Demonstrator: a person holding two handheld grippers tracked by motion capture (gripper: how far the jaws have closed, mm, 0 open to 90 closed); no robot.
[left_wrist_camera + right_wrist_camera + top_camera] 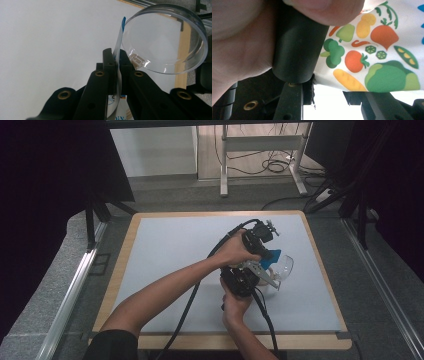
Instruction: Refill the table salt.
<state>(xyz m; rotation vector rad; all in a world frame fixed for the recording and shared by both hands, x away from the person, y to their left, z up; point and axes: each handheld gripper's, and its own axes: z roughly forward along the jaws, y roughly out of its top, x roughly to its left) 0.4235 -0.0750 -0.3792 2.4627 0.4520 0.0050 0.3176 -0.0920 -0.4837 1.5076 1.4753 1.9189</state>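
Left gripper [116, 58] pinches a thin packet [118, 47] edge-on beside the clear round lid [175, 45]; right gripper [329, 97], jaws part-open, sits under the vegetable print — grip unclear

Even overhead light leaves the surface [170, 265] bright and nearly shadowless while the room's edges fall dark, the pale mat washes out in the left gripper view, and the right gripper view's close foreground is blurred.

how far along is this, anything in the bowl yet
Done: the left tool is shut on the packet edge. In hand: the packet is held right beside the tilted clear bowl. Left: the bowl looks empty, so opening the packet and pouring probably remain.
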